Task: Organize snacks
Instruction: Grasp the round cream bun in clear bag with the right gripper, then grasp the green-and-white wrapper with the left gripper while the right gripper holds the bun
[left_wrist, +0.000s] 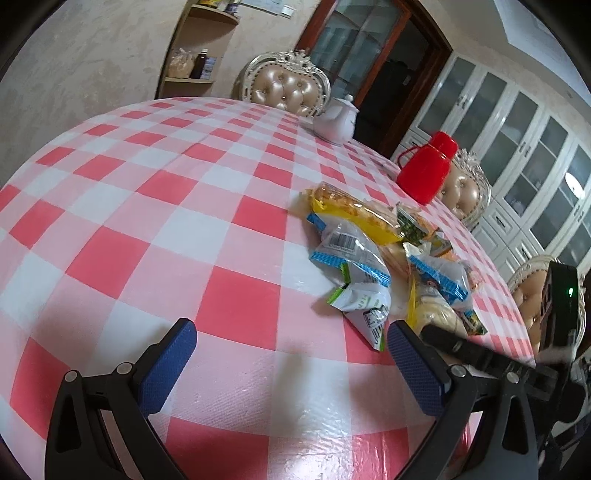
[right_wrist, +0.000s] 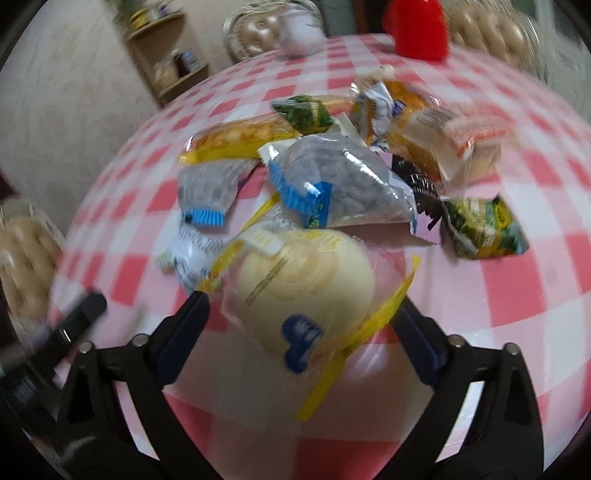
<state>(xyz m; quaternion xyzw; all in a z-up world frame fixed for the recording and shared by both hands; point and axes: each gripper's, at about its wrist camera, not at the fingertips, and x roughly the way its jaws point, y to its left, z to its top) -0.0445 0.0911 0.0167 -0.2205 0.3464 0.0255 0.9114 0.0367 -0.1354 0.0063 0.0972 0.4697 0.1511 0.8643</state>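
Blur smears my right wrist view, yet a round pale bun in crinkly clear wrap (right_wrist: 303, 291) sits between my right jaws (right_wrist: 303, 317); whether they pinch it I cannot tell. My left jaws (left_wrist: 291, 354) hang released over the glossy checked surface (left_wrist: 147, 206), beside the snack pile (left_wrist: 384, 258).

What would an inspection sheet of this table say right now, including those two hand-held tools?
Surface: checked tablecloth, red and white.
Job's things: snack pile in a loose heap; wrapped bun nearest.
Clutter: white teapot, red flask.
Tools: left tool open over bare cloth; right tool open around the bun, grip unclear.
Cables: nothing seen.
Surroundings: padded chairs, corner shelf, glass cabinets.
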